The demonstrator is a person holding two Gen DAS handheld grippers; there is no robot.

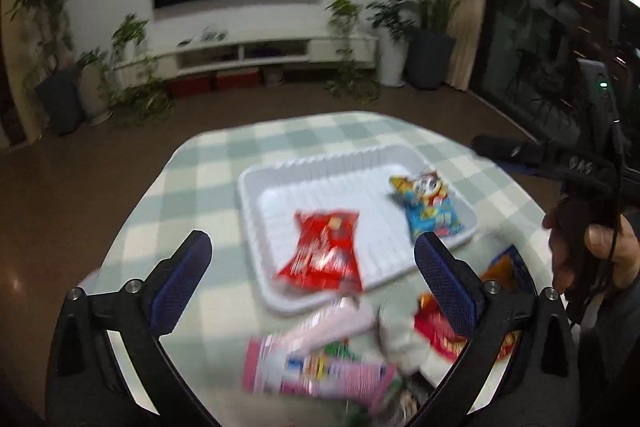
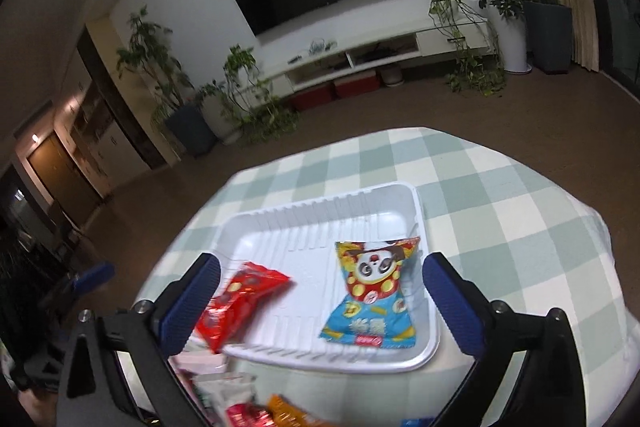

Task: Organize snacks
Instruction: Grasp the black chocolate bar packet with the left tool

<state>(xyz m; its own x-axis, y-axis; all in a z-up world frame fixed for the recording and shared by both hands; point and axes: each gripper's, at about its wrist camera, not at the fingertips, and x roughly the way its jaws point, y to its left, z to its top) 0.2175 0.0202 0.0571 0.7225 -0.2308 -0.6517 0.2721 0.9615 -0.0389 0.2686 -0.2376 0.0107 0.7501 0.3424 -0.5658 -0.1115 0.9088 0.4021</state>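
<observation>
We see our left gripper (image 1: pixel 312 267) with its jaws spread wide and nothing between them, hovering above the near part of the checked tablecloth (image 1: pixel 192 187). Just below it, at the table's near edge, lies a blurred pink packet (image 1: pixel 320 371), with a red and orange packet (image 1: pixel 444 339) to its right. Further along sits the white tray (image 1: pixel 320 167), holding a red snack bag (image 1: pixel 324 247) toward its near left corner and, apart from it, a blue panda snack bag (image 1: pixel 428 207) against its right wall. At the far right of the left wrist view, a hand (image 1: pixel 592 251) grips the other tool. From the right wrist view, our right gripper (image 2: pixel 320 291) also has its jaws parted and empty, poised over the tray's near rim, with the red bag beside its left finger and the panda bag lying flat between the fingers' line of sight. More packets (image 2: pixel 256 411) crowd the table edge beneath it, too blurred to identify.
</observation>
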